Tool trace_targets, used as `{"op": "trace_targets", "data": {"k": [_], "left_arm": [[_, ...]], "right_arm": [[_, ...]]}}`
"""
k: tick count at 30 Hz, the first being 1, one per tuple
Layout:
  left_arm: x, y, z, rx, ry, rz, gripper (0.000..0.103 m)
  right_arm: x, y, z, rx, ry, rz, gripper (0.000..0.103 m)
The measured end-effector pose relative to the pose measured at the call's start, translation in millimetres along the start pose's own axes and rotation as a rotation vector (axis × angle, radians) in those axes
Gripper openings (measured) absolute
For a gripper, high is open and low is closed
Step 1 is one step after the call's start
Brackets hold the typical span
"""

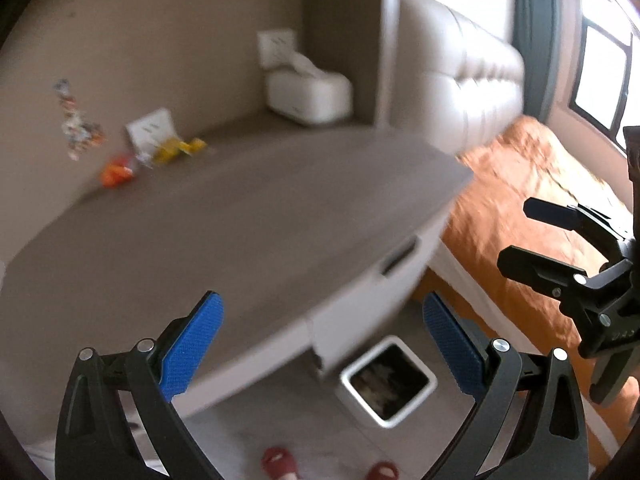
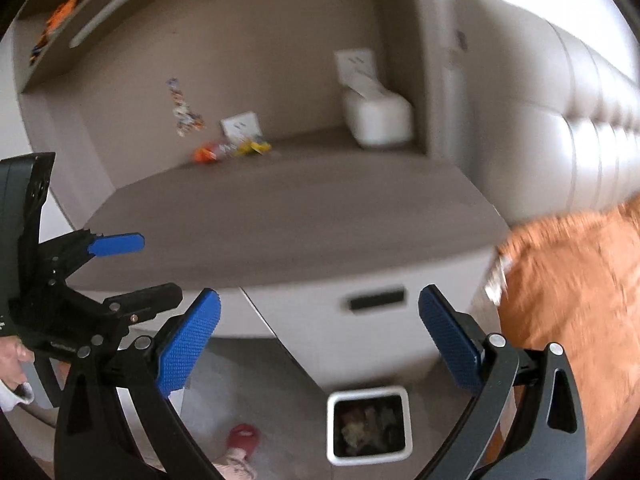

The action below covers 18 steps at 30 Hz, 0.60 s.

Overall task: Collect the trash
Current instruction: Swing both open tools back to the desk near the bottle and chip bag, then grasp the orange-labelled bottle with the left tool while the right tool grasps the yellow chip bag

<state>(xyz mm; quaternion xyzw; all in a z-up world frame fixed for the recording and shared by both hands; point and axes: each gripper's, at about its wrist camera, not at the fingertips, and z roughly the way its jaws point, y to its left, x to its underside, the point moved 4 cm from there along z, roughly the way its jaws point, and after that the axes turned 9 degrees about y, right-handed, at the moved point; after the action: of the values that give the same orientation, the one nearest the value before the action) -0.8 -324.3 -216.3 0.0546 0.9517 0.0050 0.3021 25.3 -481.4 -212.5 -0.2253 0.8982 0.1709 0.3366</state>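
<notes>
Wrappers — orange, yellow, crinkled — lie on the desk; left gripper and right gripper both spread, empty.

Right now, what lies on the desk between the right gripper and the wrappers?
Nothing: in the right wrist view, bare desk top separates the right gripper from the wrappers.
</notes>
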Motion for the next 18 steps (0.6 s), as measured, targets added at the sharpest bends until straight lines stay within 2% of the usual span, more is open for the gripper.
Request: {"op": "trace_targets", "data": {"k": [7, 13, 15, 18], "left_arm": [[-30, 103, -12, -0.045, -0.08, -0.074, 0.098], [-63, 202, 9, -0.056, -0.113, -0.044, 0.098], [-75, 237, 23, -0.024, -0.095, -0.023, 0.098], [-90, 270, 41, 0.027, -0.085, 0.029, 0.098]], "right_arm": [[-71, 58, 27, -0.016, -0.047, -0.084, 0.099], [-142, 111, 97, -0.012, -0.028, -0.125, 0.099], [-157, 124, 121, -0.002, -0.01, -0.14, 0.099], [-184, 137, 161, -0.007, 0.023, -0.134, 0.099]]}}
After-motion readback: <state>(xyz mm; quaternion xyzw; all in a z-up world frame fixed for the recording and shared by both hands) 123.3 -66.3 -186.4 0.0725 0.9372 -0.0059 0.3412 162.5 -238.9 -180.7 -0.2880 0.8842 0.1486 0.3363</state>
